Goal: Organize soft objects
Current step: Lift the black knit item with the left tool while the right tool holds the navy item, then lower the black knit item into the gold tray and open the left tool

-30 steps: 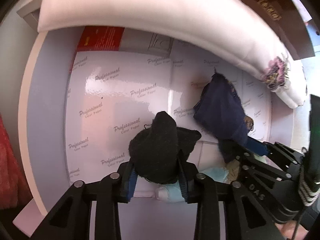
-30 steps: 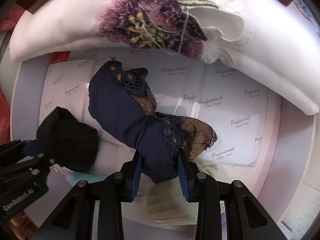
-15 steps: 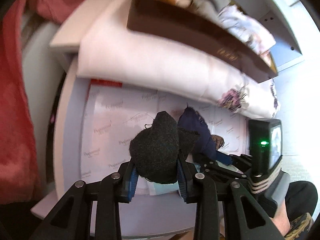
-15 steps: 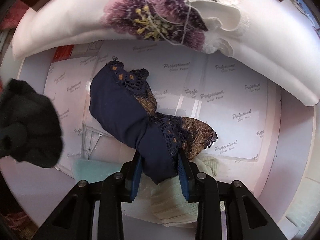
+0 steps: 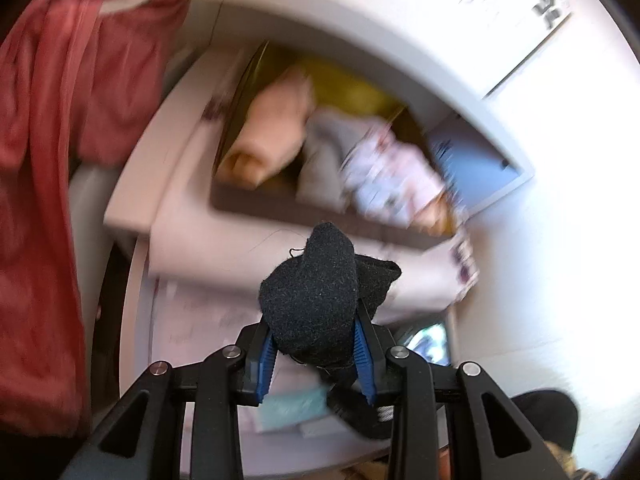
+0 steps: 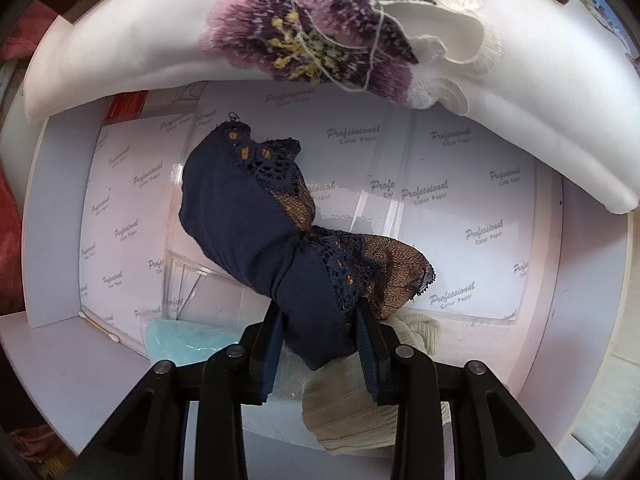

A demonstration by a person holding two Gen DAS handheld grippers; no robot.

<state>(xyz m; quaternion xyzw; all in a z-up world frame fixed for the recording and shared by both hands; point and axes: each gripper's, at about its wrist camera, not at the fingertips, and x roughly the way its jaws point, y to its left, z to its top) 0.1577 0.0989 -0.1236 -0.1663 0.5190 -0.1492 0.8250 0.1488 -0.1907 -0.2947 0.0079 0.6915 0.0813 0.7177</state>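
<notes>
My left gripper [image 5: 316,354] jaws clamp the black sock [image 5: 316,300], facing the brown box [image 5: 280,204] with sorted clothes. My right gripper [image 6: 320,348] grips the navy lace garment [image 6: 256,232] above the shelf [image 6: 80,360]; neither is stowed yet.

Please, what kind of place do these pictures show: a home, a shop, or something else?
Probably a home storage corner, a white shelf unit or wardrobe. A brown tray on an upper shelf holds folded clothes, a white cloth with a purple embroidered flower hangs over the shelf edge, and a red garment hangs beside it.

Each black gripper [image 5: 316,354] [image 6: 320,350] has blue pads and silver screws.
</notes>
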